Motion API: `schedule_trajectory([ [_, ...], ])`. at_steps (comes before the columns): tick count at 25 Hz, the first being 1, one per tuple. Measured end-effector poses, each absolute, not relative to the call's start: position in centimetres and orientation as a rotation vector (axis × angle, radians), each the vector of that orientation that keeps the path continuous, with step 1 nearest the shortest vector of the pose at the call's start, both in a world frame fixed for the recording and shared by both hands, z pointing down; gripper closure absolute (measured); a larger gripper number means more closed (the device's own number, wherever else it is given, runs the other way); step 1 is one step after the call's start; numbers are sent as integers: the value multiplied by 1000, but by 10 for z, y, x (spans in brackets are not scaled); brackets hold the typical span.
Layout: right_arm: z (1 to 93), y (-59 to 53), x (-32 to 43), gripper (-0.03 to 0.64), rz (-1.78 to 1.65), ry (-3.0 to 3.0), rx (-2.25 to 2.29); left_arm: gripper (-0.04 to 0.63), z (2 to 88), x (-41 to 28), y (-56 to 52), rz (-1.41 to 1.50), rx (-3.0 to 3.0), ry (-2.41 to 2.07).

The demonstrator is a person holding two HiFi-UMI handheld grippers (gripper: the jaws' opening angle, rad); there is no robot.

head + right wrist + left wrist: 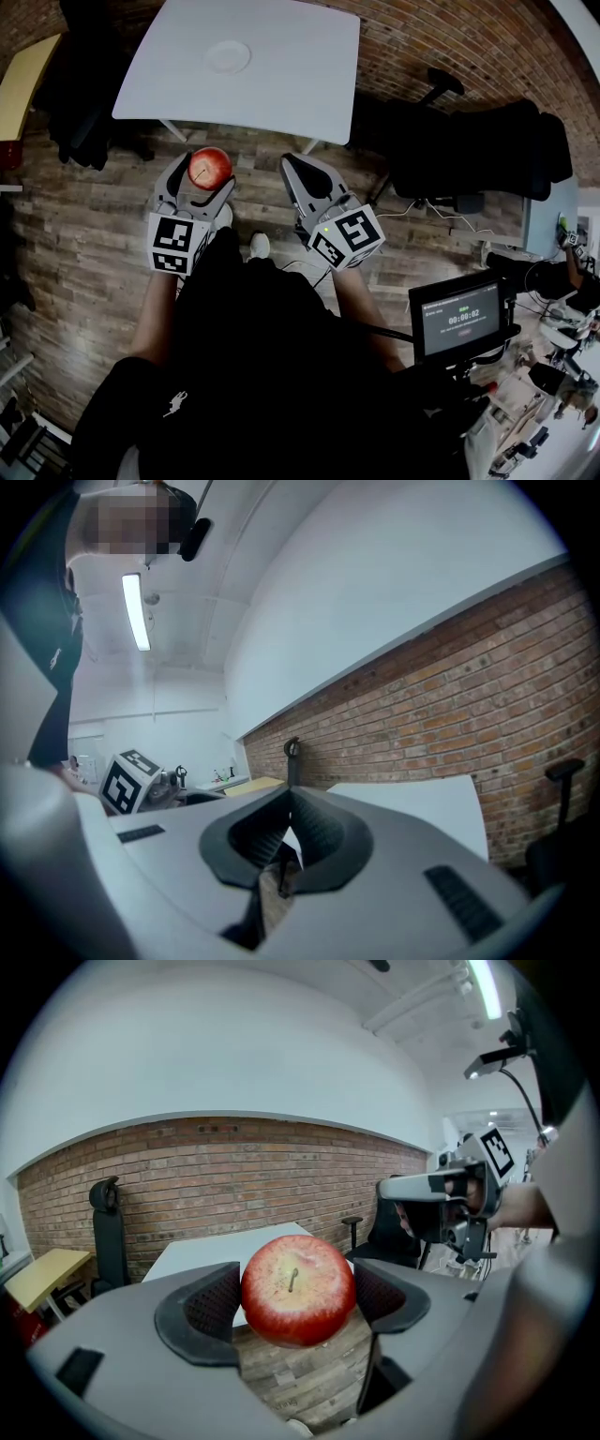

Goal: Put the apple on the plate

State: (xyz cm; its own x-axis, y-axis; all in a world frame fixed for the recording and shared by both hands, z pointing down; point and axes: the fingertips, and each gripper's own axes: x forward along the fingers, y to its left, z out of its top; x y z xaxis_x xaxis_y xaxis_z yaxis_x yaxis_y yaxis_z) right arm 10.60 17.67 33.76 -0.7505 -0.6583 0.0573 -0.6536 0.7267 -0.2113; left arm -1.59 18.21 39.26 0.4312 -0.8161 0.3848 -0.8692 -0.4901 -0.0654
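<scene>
A red apple (pixel 210 167) sits between the fingers of my left gripper (pixel 206 178), which is shut on it above the wooden floor, short of the table. In the left gripper view the apple (pixel 298 1290) fills the gap between the black pads (pixel 208 1309), stem towards the camera. A white plate (pixel 228 57) lies on the white table (pixel 281 84) ahead, some way beyond the apple. My right gripper (pixel 298 171) hovers beside the left one, jaws together and holding nothing; in its own view the right gripper (pixel 288 810) shows its pads meeting.
A black office chair (pixel 478 150) stands to the right of the table, against the brick wall (pixel 450 37). A small screen (pixel 459 323) is at the lower right. A yellow table (pixel 23 80) is at the far left. A person's shoe (pixel 259 246) shows on the floor.
</scene>
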Motion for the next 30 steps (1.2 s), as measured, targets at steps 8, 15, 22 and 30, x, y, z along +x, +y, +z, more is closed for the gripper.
schedule_trajectory([
  [8,337,165,103,613,-341,2895,-1128,212,400,-24,173,556,2520,-1489],
  [15,341,143,91,614,-348,2901,-1148,212,400,-34,147,563,2544,-1464],
  [22,340,111,68,613,-340,2899,-1163,212,399,-54,108,548,2556,-1450],
  [30,343,61,57,612,-347,2891,-1228,212,405,-63,53,556,2586,-1380],
])
